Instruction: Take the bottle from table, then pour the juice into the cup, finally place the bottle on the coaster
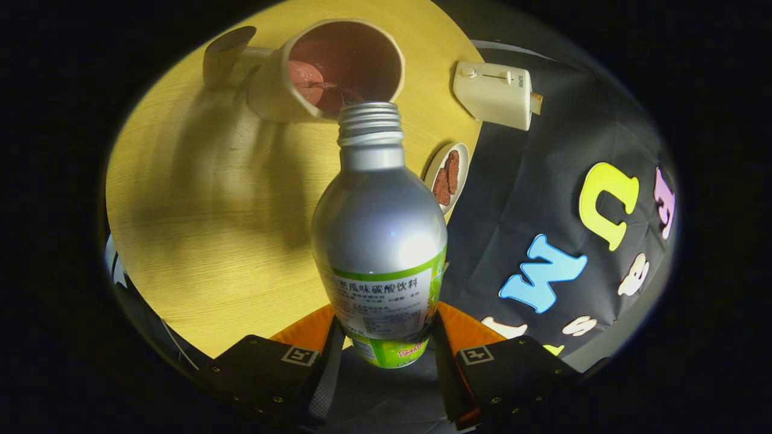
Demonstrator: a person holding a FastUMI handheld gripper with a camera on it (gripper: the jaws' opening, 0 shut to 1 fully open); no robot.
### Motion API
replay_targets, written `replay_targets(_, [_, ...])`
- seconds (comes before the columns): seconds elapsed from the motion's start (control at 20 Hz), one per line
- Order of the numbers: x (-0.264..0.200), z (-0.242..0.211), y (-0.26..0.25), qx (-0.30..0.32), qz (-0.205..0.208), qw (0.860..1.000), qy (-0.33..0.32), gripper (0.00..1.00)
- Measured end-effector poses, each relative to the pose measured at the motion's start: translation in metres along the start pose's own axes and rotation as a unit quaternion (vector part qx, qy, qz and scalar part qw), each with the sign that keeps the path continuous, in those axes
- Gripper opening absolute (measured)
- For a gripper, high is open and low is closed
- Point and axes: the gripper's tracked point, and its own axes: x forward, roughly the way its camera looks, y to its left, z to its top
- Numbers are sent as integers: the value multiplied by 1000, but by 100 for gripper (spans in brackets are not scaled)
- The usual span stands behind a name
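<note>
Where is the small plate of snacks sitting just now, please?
In the gripper view the small plate sits at the table's edge, just beside the bottle's shoulder, nearer than the toaster.

Gripper (386,355): two finger mounts, each a blocky angular housing bearing a square fiducial marker on its upper face and small round screws along its lower edge. The inner finger faces carry a textured, dimpled surface. An orange body panel lies behind the mounts.
</note>
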Motion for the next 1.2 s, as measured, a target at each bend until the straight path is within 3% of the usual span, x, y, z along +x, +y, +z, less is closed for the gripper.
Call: replay_targets(1.2, [-9,6,-14,-45,12,999,26,70])
